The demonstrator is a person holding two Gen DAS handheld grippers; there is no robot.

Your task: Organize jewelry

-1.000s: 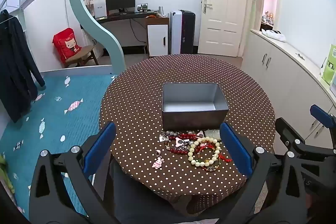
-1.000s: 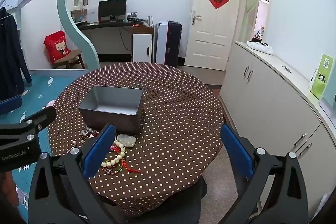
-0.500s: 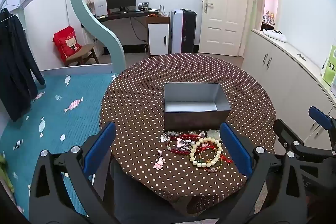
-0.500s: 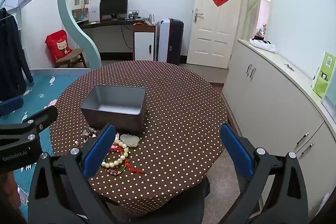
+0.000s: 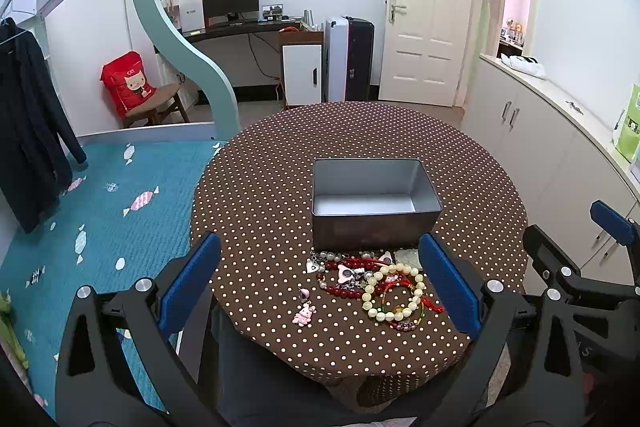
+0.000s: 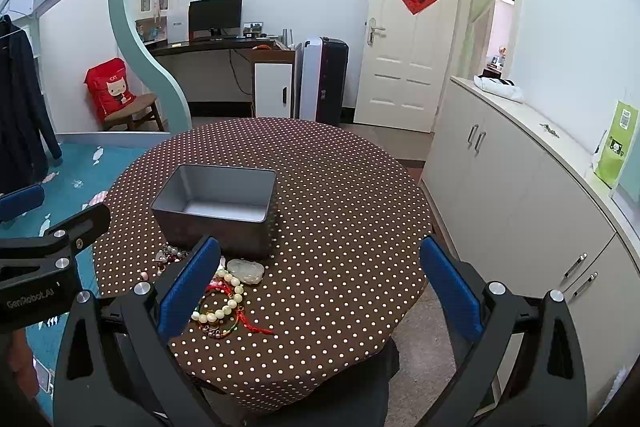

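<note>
Nearest the lens, the left gripper (image 5: 316, 283) is spread wide and holds nothing, its blue pads framing the near edge of the round table (image 5: 256, 187) with its brown dotted cloth; the right gripper (image 6: 318, 285) is likewise wide apart and empty, poised off the table's near right side, with most of the jewelry lying to the left of its span. Between the left gripper's fingers lies the jewelry, loose on the cloth: a pink rabbit charm (image 5: 304, 315) nearest and slightly apart, a cream bead bracelet (image 5: 394, 293) overlapping a thin multicolour bangle (image 5: 404, 321) and red cord, then a dark red bead strand (image 5: 340, 285) tangled with small metal pendants. A pale carved stone (image 6: 246, 271) rests just beside the front wall of the grey tin (image 5: 374, 223), which stands open and apparently empty near the table's centre; its floor directly behind the front wall is hidden, so emptiness is a judgement. Beyond the table are a desk with a monitor (image 5: 230, 1) and a white door (image 5: 422, 35). No piece has yet reached the tin. Risks from here: because the strands overlap, closing on one bracelet may drag its neighbours and scatter them toward the table's near edge; the rounded beads may roll from the pads; and a low carry could catch the tin's front wall and shove it.
</note>
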